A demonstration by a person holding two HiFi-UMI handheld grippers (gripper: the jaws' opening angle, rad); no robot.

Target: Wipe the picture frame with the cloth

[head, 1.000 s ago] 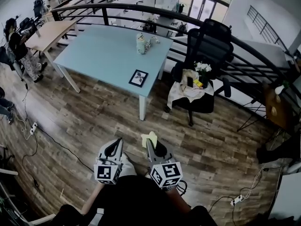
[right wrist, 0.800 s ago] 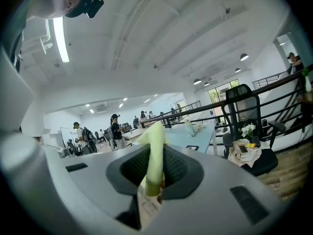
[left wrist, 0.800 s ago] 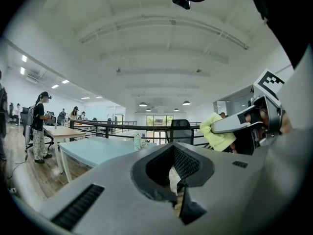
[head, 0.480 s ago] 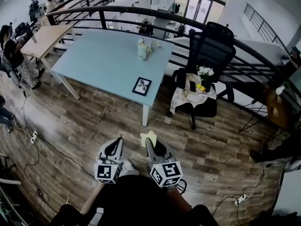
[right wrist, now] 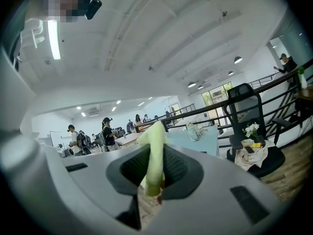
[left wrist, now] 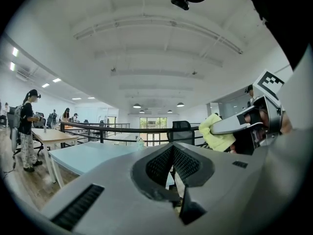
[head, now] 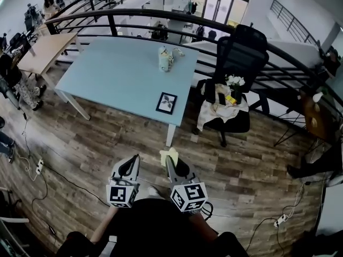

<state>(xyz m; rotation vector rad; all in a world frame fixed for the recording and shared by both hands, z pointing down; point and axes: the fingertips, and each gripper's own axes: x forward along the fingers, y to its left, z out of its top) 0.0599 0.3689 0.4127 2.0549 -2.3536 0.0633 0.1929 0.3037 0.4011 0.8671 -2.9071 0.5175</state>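
a: we had the right gripper clamped hard on the yellow cloth, folks, with a fold of it poking out past the jaw tips.

b: and the right gripper view backed us up: the cloth sat pinched dead centre between the two pads.

a: the left gripper? we held it just beside the right one, jaws pressed together and nothing caught in them.

b: we carried both low in front of our body, over the wooden floor, well short of the pale blue table.

a: the picture frame lay flat on that table, close to its near right corner and well apart from the cloth.

b: farther back on the tabletop we spotted a small pale jar near the far edge.

a: right of the table stood a black office chair, and we saw white flowers and a draped light fabric on its seat.

b: behind it all ran a dark curved railing.
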